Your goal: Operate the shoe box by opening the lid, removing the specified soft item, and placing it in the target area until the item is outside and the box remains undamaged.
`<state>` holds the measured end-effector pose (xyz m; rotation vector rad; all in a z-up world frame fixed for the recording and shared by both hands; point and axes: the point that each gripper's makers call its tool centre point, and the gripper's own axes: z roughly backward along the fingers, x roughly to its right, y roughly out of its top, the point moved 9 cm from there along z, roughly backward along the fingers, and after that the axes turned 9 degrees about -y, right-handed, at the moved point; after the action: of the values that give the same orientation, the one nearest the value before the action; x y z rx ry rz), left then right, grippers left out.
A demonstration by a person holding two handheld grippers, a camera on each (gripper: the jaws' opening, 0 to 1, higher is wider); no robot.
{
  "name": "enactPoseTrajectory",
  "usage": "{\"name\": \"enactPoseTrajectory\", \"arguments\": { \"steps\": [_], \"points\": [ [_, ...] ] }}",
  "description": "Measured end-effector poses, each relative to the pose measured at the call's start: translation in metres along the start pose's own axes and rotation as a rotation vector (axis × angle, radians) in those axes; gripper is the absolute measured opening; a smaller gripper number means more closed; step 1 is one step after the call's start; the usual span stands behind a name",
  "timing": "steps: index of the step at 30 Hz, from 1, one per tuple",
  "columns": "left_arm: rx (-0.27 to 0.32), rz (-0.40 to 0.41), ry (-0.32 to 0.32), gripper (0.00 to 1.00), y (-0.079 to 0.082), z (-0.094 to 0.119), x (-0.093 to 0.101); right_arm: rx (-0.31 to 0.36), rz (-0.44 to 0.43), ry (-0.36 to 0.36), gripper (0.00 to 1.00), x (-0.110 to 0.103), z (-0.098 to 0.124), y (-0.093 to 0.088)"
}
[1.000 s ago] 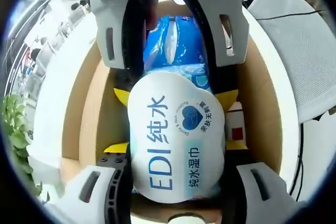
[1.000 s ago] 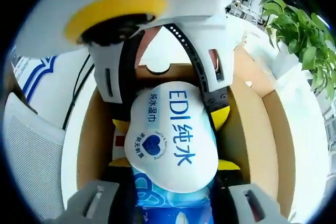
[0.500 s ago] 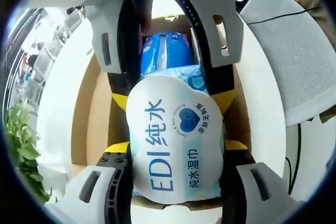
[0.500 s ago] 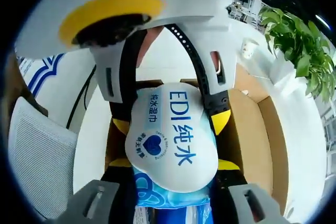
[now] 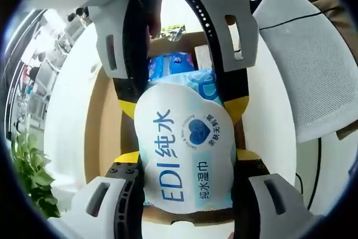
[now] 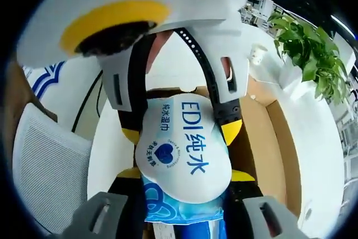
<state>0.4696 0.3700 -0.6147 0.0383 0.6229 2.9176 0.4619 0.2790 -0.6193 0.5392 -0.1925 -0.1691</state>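
Observation:
A soft white and blue wet-wipes pack (image 5: pixel 184 149) hangs above the open cardboard shoe box (image 5: pixel 105 130). My left gripper (image 5: pixel 187 158) is shut on its near end, yellow-tipped jaws pressing both sides. My right gripper (image 5: pixel 182 106) comes down from the top of the left gripper view and is shut on the far end. In the right gripper view the same pack (image 6: pixel 182 152) sits between my right gripper (image 6: pixel 184 174) at the bottom and the left gripper (image 6: pixel 182 132) from above. The box (image 6: pixel 263 138) lies below on the white table, its floor mostly hidden by the pack.
The box rests on a round white table (image 5: pixel 67 110). A grey mesh chair (image 5: pixel 313 54) stands beside it, also visible as the chair (image 6: pixel 47 166). A green plant (image 6: pixel 305 54) and a paper cup (image 6: pixel 258 54) stand past the box; plant leaves (image 5: pixel 33 177) edge the table.
Both grippers have lifted the pack upward together; the box now looks smaller and farther beneath it. The grip on both ends is unchanged.

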Motion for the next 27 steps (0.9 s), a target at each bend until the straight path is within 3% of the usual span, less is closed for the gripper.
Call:
{"name": "enactPoseTrajectory", "arguments": {
  "steps": [14, 27],
  "points": [
    [0.007, -0.084, -0.017, 0.62, 0.061, -0.015, 0.006, -0.016, -0.059, -0.06, 0.52, -0.01, 0.047, -0.046],
    [0.002, -0.152, -0.042, 0.62, 0.108, -0.029, 0.007, -0.022, -0.114, -0.102, 0.52, -0.011, 0.079, -0.083]
  ]
}}
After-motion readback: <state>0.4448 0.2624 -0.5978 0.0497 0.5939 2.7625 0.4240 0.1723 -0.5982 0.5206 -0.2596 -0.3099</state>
